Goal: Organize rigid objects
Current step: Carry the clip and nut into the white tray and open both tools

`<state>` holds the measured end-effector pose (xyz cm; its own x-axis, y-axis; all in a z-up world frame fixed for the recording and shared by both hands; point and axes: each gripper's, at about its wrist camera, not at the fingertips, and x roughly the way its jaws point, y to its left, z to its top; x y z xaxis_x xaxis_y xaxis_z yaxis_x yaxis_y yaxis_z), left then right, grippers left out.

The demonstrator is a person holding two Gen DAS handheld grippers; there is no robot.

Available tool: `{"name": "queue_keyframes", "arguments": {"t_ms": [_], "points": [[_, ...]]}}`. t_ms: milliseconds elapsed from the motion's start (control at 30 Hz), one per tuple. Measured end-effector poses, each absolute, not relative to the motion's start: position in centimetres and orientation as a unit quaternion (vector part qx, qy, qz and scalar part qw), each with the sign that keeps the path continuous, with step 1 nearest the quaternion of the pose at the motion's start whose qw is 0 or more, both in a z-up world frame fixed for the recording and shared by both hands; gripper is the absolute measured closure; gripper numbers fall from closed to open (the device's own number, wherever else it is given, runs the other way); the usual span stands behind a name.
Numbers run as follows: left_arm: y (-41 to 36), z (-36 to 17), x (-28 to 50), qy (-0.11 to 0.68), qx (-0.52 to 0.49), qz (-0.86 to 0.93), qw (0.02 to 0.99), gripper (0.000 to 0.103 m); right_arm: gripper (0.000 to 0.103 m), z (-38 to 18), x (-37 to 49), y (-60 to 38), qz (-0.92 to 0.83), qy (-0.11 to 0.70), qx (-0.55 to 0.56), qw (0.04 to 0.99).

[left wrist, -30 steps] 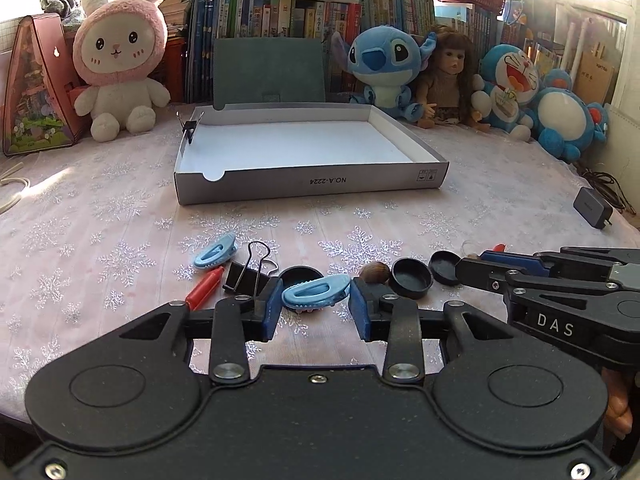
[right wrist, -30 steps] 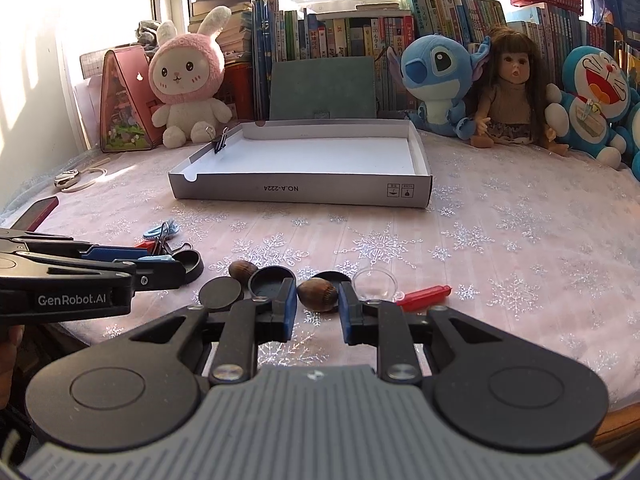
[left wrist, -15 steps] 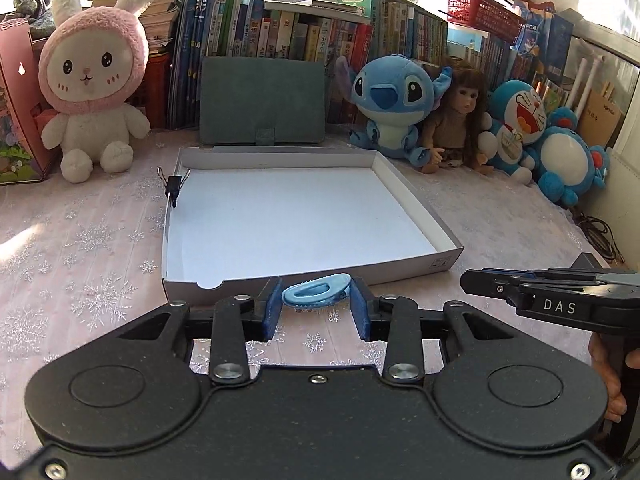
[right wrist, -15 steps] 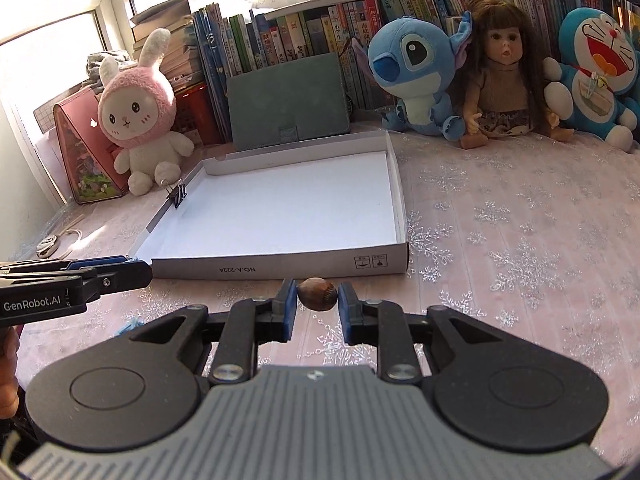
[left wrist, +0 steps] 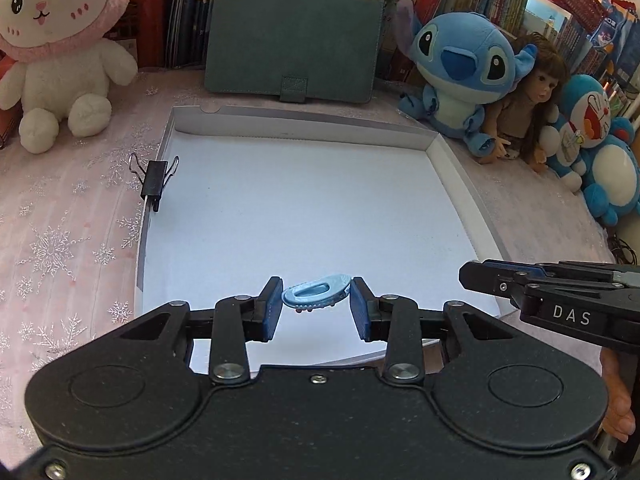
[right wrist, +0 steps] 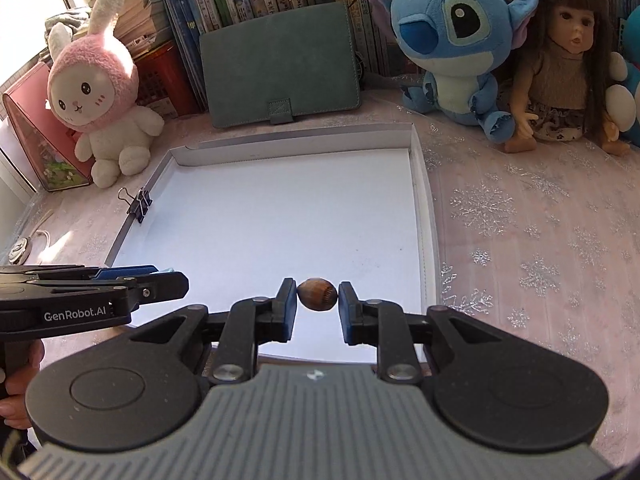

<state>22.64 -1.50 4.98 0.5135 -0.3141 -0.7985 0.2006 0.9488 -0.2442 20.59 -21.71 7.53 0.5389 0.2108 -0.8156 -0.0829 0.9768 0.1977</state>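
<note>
A shallow white cardboard tray point(left wrist: 464, 184) lies on the table; it also shows in the right wrist view point(right wrist: 424, 200). My left gripper point(left wrist: 316, 300) is shut on a light blue plastic clip point(left wrist: 316, 291) and holds it above the tray's near edge. My right gripper point(right wrist: 318, 296) is shut on a brown nut point(right wrist: 318, 294), also above the tray's near part. Each gripper shows at the side of the other's view: the right one point(left wrist: 472, 276), the left one point(right wrist: 176, 280). A black binder clip point(left wrist: 154, 182) grips the tray's left wall.
Behind the tray stand a green case point(left wrist: 292, 40), a pink-hooded rabbit plush point(left wrist: 60, 48), a blue Stitch plush point(left wrist: 460, 68), a doll point(left wrist: 528, 100) and a Doraemon plush point(left wrist: 596, 140), with books behind. The tablecloth is pink with snowflakes.
Both grippers lifted their objects off the table and moved forward, from in front of the tray to above its near part. The loose items on the table have left the views.
</note>
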Motion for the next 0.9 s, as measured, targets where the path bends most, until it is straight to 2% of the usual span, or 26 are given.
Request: {"name": "queue_keyframes", "arguments": {"t_ms": [333,700,833,900], "points": [[-3.2,2.8,23.5,0.477,-0.029,-0.134,0.868,0.069,0.074,4.9,22.2,-19.5,0.072,0.497,0.025,0.864],[-3.4,2.6,23.2,0.47,-0.012,-0.133,0.872,0.068,0.073,4.3,22.6,-19.2,0.07,0.5,0.02,0.863],[-3.4,2.7,23.2,0.47,-0.016,-0.134,0.872,0.068,0.07,4.5,22.5,-19.4,0.072,0.494,0.027,0.866],[-3.2,2.8,23.1,0.469,-0.022,-0.137,0.872,0.062,0.068,4.8,22.2,-19.6,0.076,0.488,0.031,0.869]]}}
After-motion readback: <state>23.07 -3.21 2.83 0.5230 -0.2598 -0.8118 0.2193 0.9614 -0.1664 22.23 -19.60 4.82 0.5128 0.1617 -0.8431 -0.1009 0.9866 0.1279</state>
